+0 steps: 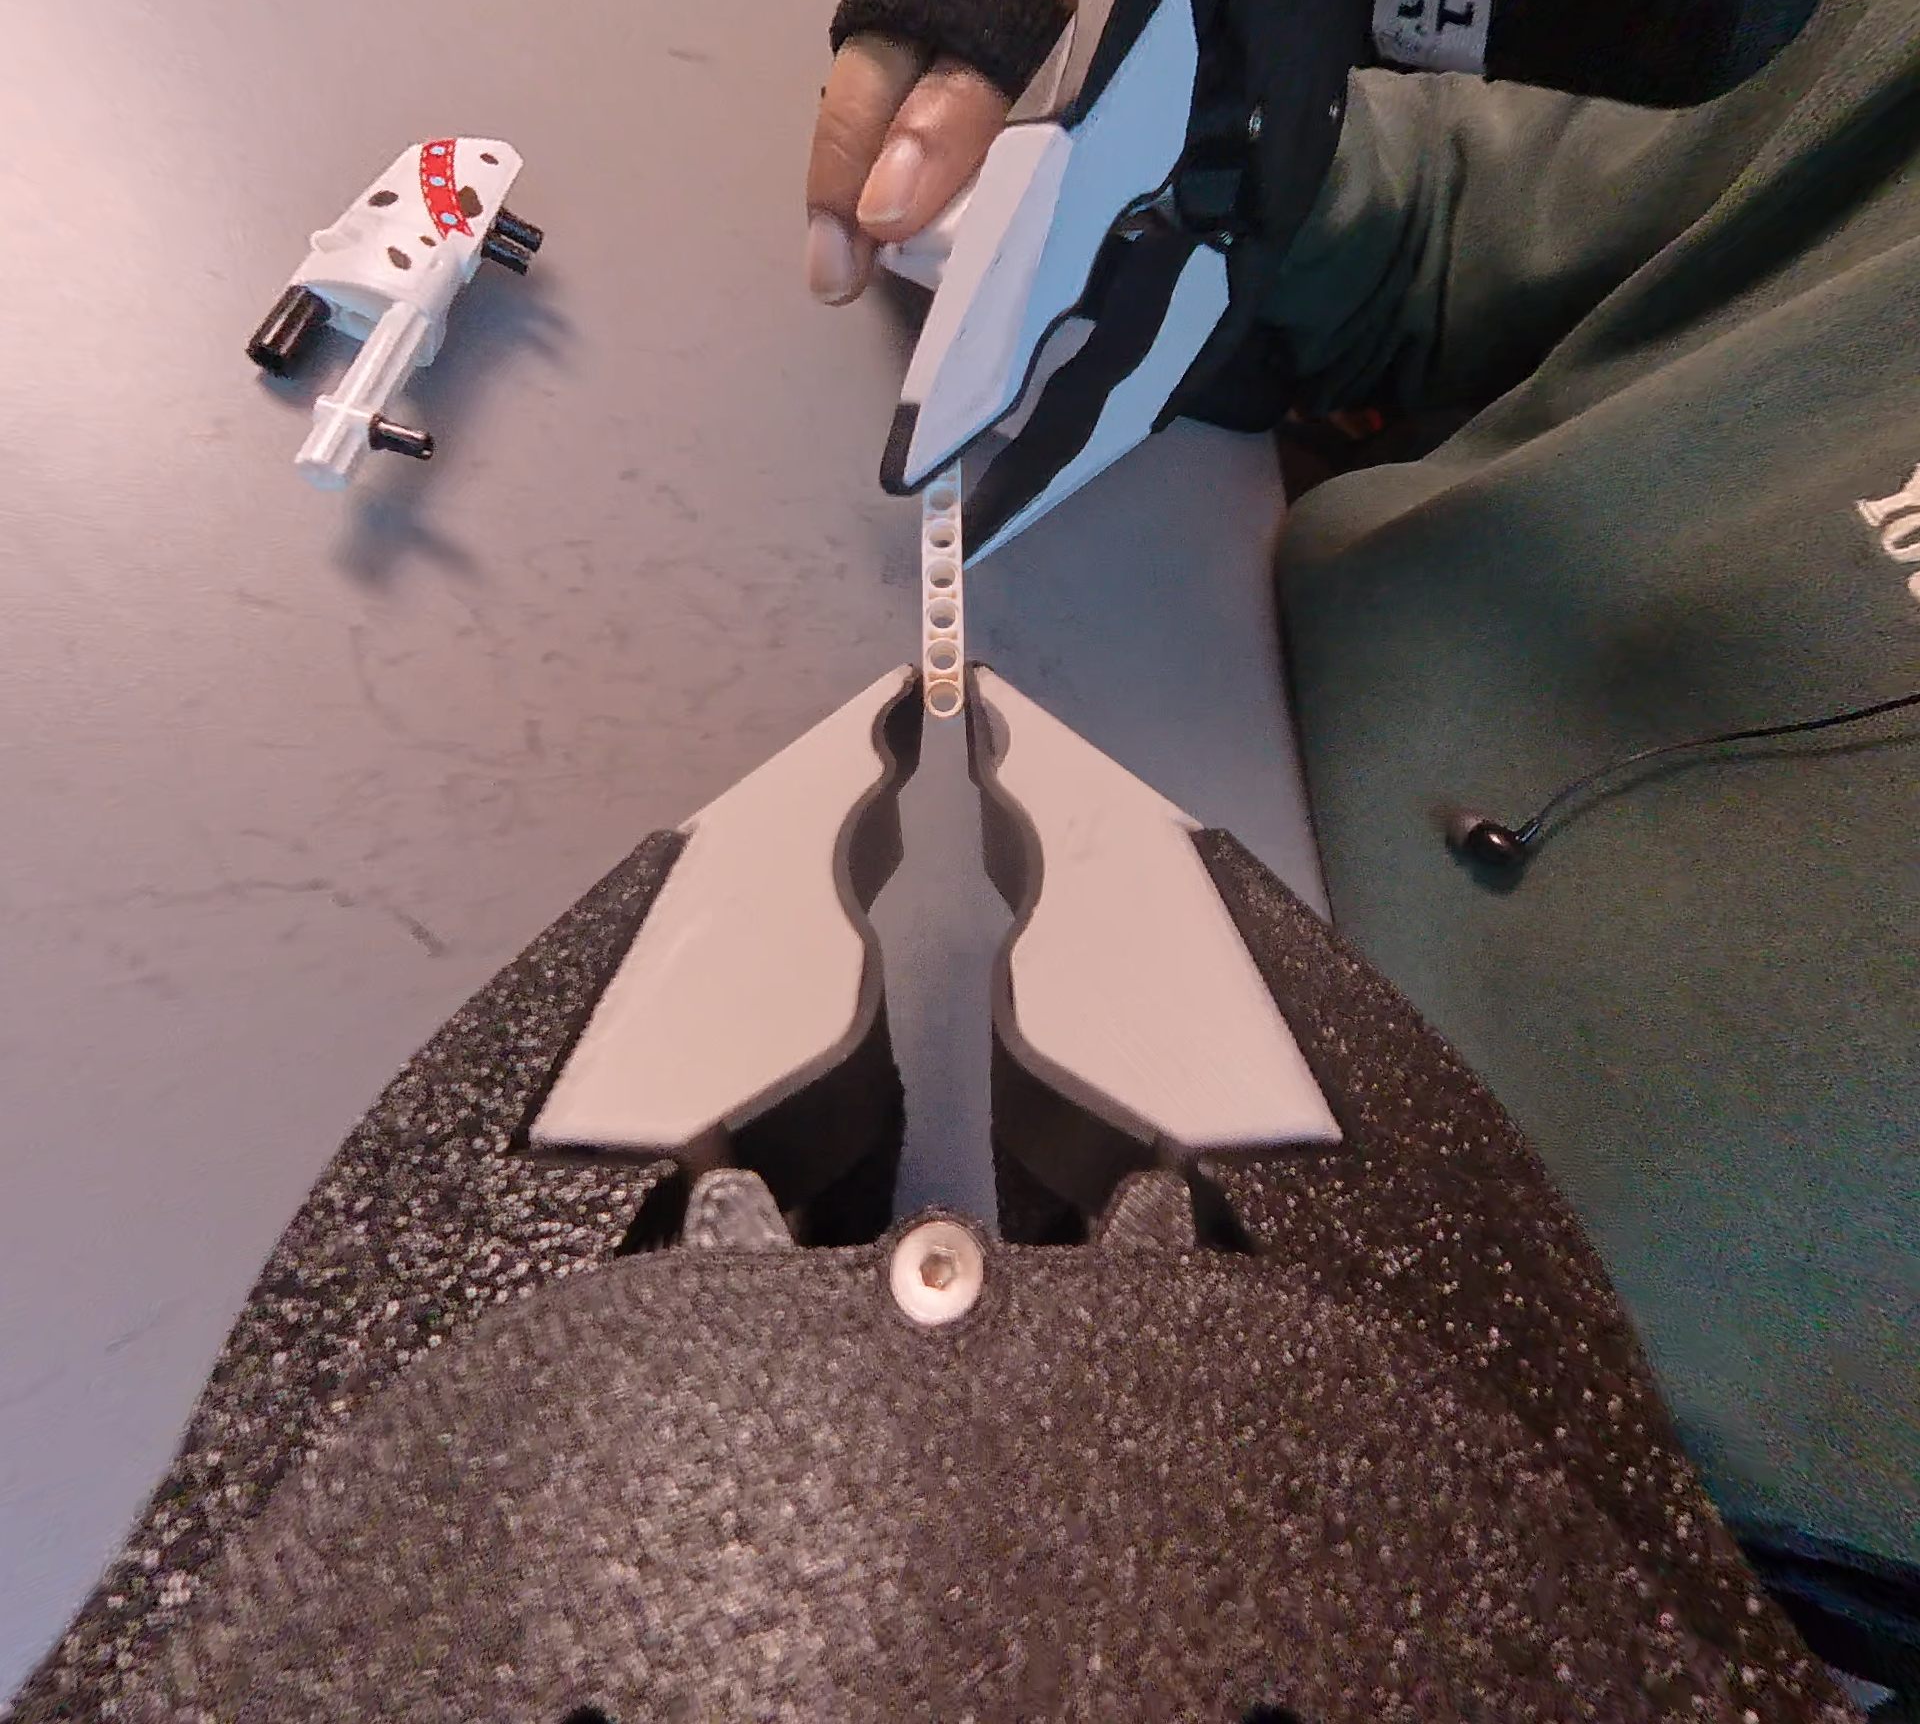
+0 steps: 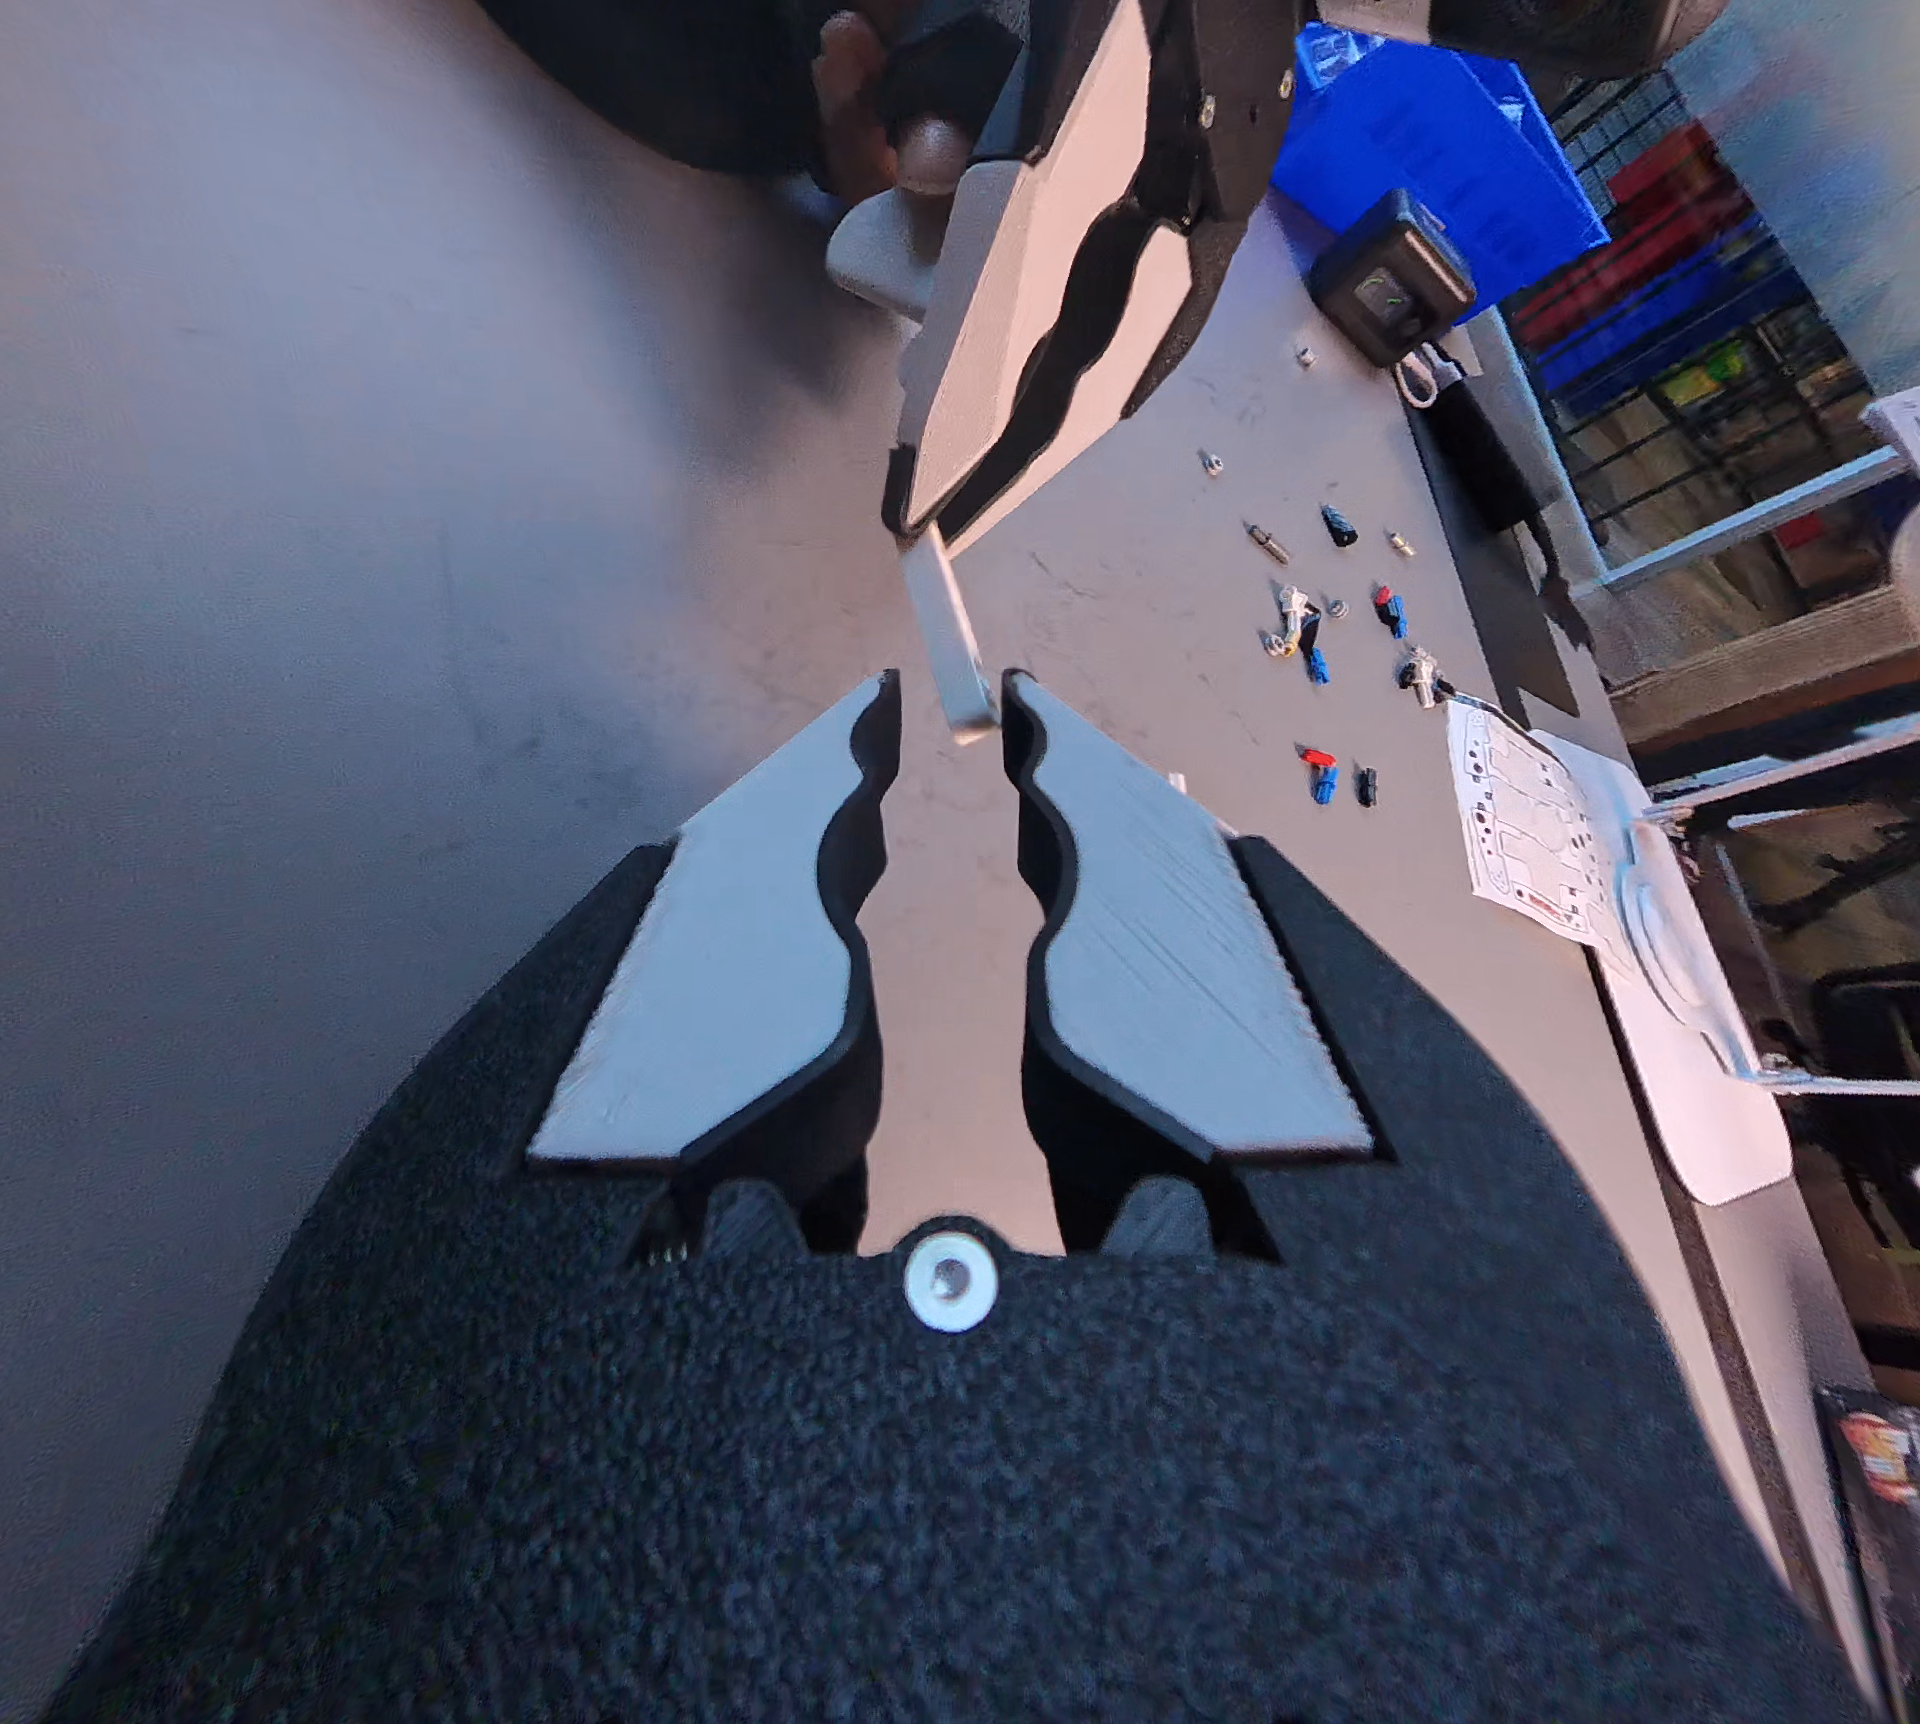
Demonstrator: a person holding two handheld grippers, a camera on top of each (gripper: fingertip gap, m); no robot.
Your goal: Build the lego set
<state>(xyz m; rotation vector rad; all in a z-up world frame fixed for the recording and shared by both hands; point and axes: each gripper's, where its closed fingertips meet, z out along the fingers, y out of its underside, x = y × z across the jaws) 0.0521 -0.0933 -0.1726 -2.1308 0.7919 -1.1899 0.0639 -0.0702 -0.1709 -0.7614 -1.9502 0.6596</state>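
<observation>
A thin white lego beam (image 1: 943,604) with a row of holes is held above the grey table (image 1: 520,739). My left gripper (image 1: 945,698) is shut on its near end. My right gripper (image 2: 951,687) is open, its tips on either side of the other end of the beam (image 2: 951,635), which lies close to its right finger. In the left wrist view the right gripper (image 1: 961,511) comes in from above. In the right wrist view the left gripper (image 2: 920,521) pinches the beam. A white spotted lego sub-assembly (image 1: 405,261) with a red band and black pins lies to the left.
Several small loose lego parts (image 2: 1340,635) lie on the table at the right, beside a printed sheet (image 2: 1517,801). A blue bin (image 2: 1434,157) and a black device (image 2: 1392,277) stand further back. A person's green sweater (image 1: 1610,635) and an earbud (image 1: 1491,843) are at the table's edge. My two grippers' fingertips are within a few centimetres of each other.
</observation>
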